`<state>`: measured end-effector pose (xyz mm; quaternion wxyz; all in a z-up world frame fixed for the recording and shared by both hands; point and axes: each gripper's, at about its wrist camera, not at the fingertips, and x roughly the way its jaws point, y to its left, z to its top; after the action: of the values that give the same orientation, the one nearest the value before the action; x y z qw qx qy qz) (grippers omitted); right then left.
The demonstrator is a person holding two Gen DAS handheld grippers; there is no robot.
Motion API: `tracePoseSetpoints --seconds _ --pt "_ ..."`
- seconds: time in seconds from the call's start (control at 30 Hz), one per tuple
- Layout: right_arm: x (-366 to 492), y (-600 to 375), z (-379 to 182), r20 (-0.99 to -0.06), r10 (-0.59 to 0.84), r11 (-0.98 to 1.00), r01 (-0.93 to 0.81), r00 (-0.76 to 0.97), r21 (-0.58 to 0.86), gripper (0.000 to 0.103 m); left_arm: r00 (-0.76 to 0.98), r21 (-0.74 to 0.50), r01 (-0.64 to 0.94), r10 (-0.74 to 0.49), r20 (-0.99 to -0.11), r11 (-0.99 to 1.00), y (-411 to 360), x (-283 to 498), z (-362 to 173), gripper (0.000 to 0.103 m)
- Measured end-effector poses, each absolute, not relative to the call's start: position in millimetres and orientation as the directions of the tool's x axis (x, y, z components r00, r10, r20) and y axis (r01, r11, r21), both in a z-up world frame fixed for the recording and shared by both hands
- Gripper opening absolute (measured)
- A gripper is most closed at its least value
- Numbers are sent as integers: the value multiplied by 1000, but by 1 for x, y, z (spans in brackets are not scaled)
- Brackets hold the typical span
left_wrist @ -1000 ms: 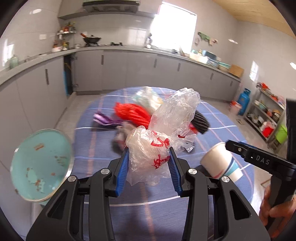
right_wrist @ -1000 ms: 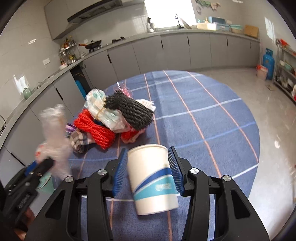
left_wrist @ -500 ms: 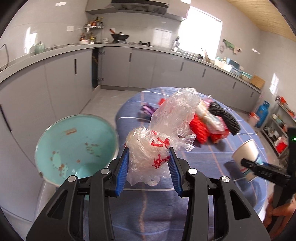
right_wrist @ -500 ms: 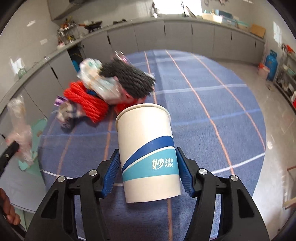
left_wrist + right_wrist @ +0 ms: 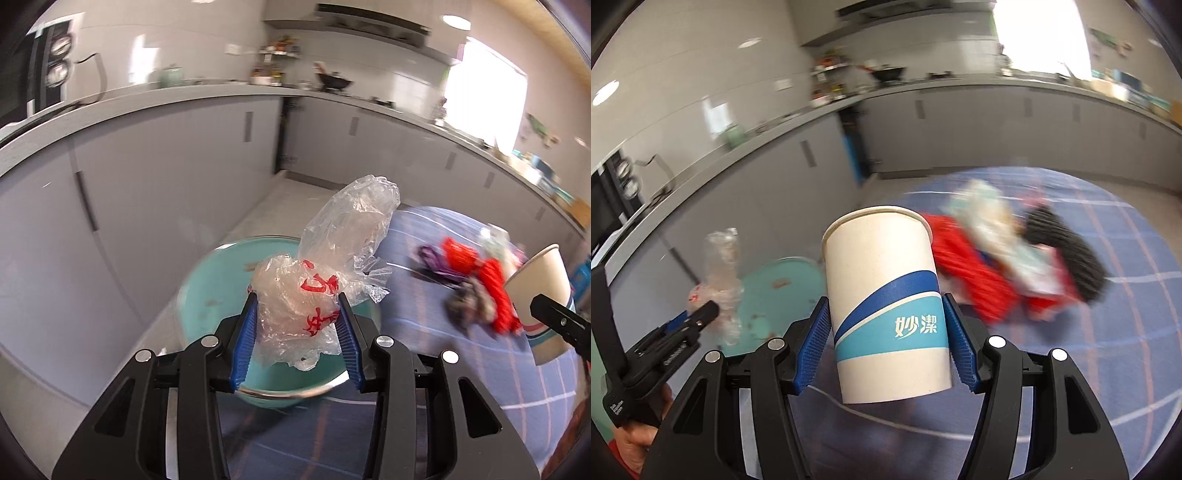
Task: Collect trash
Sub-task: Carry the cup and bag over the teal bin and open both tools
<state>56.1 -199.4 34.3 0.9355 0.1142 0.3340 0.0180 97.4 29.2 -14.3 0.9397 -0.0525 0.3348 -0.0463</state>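
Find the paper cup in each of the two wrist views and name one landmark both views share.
Left wrist view: the paper cup sits at the far right edge, partly hidden by the right hand-held gripper's tip.
Right wrist view: the paper cup fills the centre, clamped in the right hand-held gripper.
Shared landmark: the teal bin, beside the table.

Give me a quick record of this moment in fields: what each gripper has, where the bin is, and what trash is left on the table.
left gripper: shut on clear plastic bag with red print
right gripper: shut on paper cup, rim up
bin: teal, beside the table edge, just behind the plastic bag in the left wrist view
table: blue checked cloth
left on table: trash pile with red and black netting, blurred
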Motion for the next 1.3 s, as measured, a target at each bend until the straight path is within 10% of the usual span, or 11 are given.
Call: tracePoseSetpoints --seconds 1.0,1.3 --pt "181 -82 -27 -728 274 958 -114 628 263 69 646 -72 -111 17 -763 991 57 171 -66 44" --pt "161 -114 -18 -694 260 950 -49 672 309 70 635 -25 -133 66 -769 991 55 169 -71 67"
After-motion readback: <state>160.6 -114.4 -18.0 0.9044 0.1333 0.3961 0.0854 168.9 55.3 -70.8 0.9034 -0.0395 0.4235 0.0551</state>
